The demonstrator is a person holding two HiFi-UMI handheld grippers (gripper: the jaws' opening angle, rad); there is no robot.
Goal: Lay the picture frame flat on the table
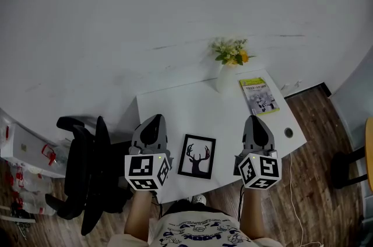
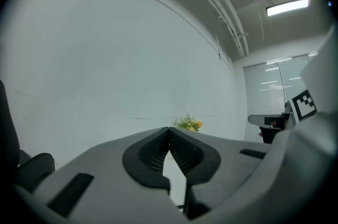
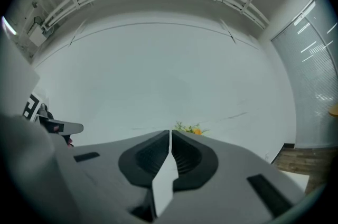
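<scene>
The booklet's (image 1: pixel 259 95) print is too small to read. The black picture frame (image 1: pixel 197 156), showing an antlered deer head, lies flat between the left gripper (image 1: pixel 153 119) and the right gripper (image 1: pixel 257 119), both clenched on nothing.

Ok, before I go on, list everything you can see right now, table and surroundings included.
White rectangular table: one, white, centre of the head view.
Black-framed picture with a deer silhouette: one, black, near edge of the table, between the grippers, apparently lying flat.
White vase of yellow and green flowers: one, far edge of the table.
Green-and-yellow booklet: one, far right part of the table, flat.
Round cable hole: one, grey, right end of the table.
Black office chair: one, left of the table.
Left gripper: grey, left of the picture, jaws together, empty.
Right gripper: grey, right of the picture, jaws together, empty.
</scene>
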